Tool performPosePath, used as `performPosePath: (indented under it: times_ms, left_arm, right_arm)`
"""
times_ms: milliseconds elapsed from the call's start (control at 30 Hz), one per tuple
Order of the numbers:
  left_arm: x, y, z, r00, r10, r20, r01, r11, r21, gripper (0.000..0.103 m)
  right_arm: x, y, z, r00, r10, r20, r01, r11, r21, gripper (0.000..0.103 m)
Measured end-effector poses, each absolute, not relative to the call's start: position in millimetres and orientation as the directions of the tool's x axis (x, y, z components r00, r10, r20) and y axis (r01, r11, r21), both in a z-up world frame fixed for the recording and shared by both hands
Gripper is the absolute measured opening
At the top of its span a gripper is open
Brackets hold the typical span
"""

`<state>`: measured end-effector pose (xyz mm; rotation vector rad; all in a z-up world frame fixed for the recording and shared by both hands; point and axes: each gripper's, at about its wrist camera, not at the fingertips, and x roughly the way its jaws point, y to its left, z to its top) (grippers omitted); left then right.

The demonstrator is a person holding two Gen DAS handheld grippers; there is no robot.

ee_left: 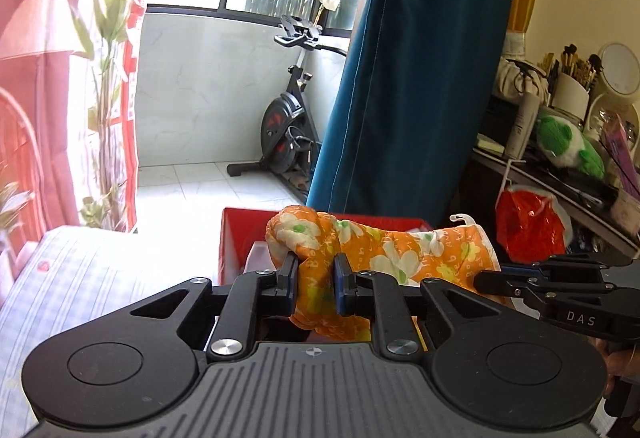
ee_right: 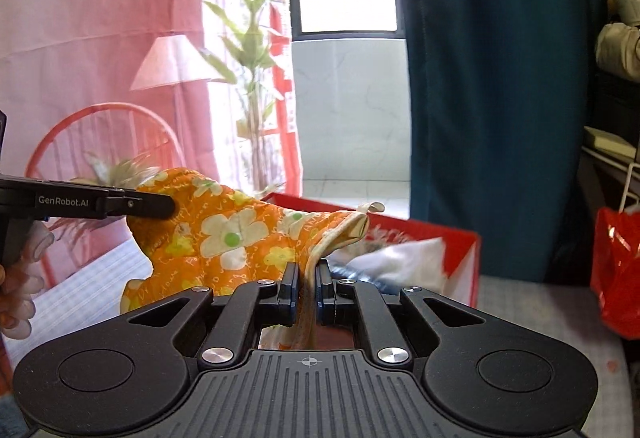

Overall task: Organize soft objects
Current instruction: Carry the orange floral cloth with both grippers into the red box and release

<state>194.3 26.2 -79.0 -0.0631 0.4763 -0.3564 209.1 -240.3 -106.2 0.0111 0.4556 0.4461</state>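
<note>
Left wrist view: left gripper (ee_left: 316,272) pinches the orange mitt (ee_left: 372,250) above the red box (ee_left: 240,234); right gripper (ee_right: 307,280) clamps only its thin cuff, which could slip free.

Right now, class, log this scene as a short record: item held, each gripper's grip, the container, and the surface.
item: orange floral oven mitt, held up in the air
left gripper: shut on the mitt's closed end
right gripper: shut on the mitt's cuff edge
container: red box behind the mitt, with white cloth inside
surface: striped sheet
</note>
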Motion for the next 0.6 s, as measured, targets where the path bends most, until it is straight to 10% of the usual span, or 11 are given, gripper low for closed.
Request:
performPosePath:
  times_ms: [600]
  left_arm:
    - [283,8,-123,0.789,-0.315,-0.528,0.297,0.947,-0.121,0.019]
  right_arm:
    - [302,-248,-164,0.770,0.350,-0.533,-0.361,0.928,0.089,0.008]
